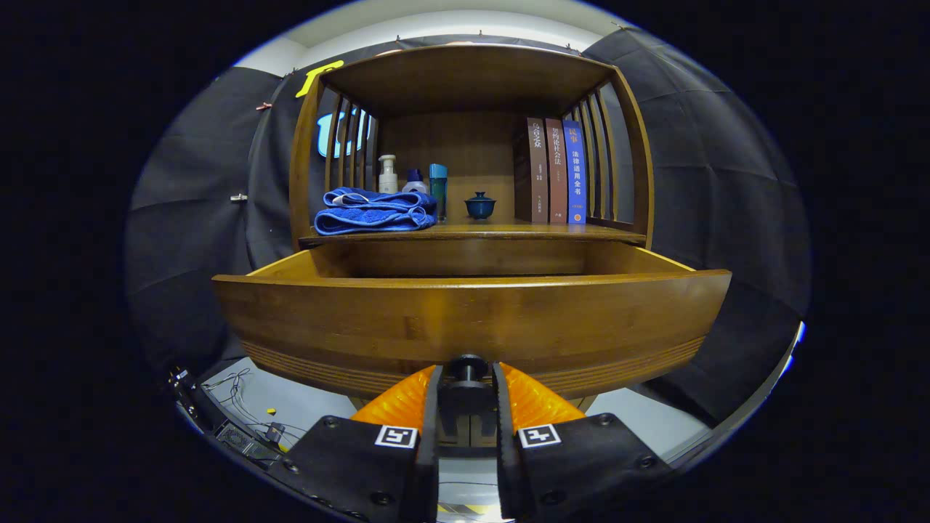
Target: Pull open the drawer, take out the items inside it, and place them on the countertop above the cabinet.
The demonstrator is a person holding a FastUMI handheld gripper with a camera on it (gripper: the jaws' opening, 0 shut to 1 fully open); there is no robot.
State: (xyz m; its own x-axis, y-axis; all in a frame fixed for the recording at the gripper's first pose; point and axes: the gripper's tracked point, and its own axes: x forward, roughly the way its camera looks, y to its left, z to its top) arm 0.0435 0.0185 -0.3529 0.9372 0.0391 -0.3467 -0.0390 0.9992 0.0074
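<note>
The wooden drawer [472, 319] stands pulled out from the cabinet toward me, its front panel close ahead of the fingers. My gripper [467, 378] is shut on the drawer's dark round knob [467, 368], which sits between both fingers at the panel's lower middle. The drawer's inside is hidden behind its front panel, so I cannot see any items in it. Above the drawer runs the countertop [501, 231] of the cabinet.
On the countertop lie a folded blue towel [375, 211], bottles [388, 174], a blue cup [438, 187], a small lidded blue bowl [480, 205] and three upright books [557, 171]. Slatted wooden sides and a roof enclose the shelf. Cables [243, 428] lie on the floor, lower left.
</note>
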